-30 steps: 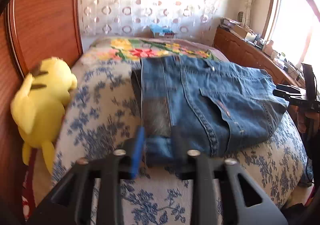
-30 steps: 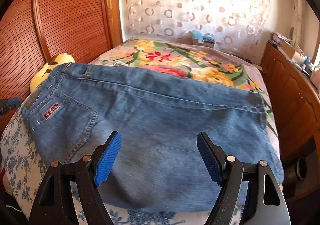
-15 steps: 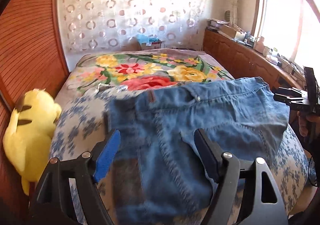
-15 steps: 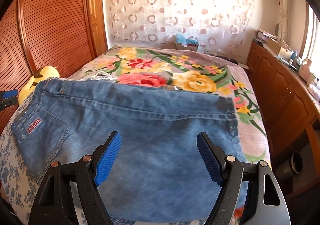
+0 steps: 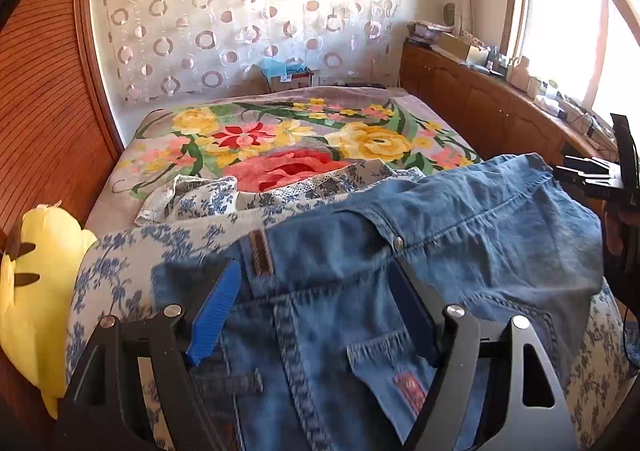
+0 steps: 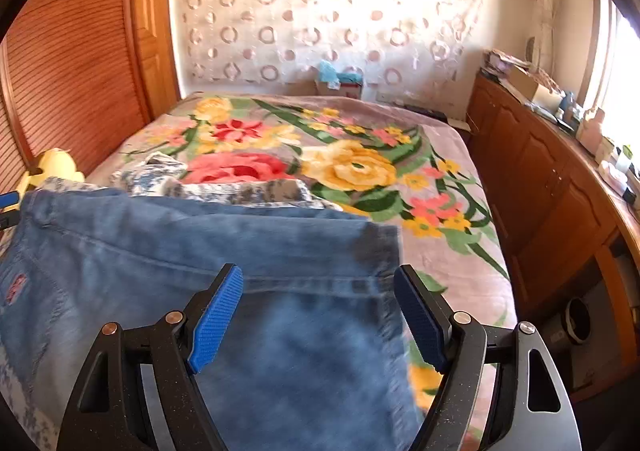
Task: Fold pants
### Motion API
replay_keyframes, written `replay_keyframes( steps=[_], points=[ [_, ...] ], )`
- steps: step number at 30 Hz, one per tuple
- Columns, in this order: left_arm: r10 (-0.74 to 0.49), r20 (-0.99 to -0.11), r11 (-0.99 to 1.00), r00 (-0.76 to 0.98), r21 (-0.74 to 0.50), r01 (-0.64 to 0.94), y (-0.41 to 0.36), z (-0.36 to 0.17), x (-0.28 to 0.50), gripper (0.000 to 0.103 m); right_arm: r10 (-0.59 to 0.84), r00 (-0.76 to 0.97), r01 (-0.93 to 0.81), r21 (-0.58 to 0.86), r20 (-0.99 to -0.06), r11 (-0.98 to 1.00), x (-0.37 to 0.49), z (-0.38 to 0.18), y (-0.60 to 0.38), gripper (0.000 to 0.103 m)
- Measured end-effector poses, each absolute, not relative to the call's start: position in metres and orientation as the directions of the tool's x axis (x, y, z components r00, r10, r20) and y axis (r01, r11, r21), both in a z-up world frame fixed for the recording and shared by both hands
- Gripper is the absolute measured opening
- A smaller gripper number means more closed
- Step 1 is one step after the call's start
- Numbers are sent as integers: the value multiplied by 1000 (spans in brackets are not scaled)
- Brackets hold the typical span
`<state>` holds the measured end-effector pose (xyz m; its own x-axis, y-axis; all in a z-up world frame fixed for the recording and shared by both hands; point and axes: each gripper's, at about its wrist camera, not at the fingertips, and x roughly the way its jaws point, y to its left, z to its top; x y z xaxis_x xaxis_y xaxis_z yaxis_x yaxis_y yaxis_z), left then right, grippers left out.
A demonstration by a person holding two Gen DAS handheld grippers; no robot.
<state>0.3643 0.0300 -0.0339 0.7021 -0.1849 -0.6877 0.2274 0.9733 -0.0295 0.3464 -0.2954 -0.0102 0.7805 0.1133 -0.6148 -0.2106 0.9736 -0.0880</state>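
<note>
Moved: both grippers backing off w/ pads spreading; jeans (image 5: 420, 251) lying folded on bed (image 5: 280, 139).
L gripper (image 5: 316, 315): gaping wide, holding nothing.
R gripper (image 6: 320, 315): same.
Handling: heavy, soft denim; grab at waistband.

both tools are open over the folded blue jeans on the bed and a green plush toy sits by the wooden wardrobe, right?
Almost. The plush toy is yellow, not green, as the left wrist view shows. Both the left tool and right tool are open over the folded blue denim jeans.
</note>
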Motion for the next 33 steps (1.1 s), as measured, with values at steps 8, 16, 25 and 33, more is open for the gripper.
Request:
replay_keyframes(
  steps=[8,16,25,33],
  points=[
    [-179,-700,968,691,-1,250,15,-49,382,77,93,729,-158,-35,-678,987,401,-23,-312,79],
    [-209,-710,964,672,-35,263,18,-61,385,77,131,675,-162,27,-726,986,425,-24,-309,34],
    [-182,-718,973,672,-31,230,23,-67,387,77,82,801,-141,-53,-593,989,426,16,-303,4],
    [-165,-710,978,685,-30,205,28,-63,385,77,6,758,-120,-131,-652,984,449,-11,-281,4]
  ],
)
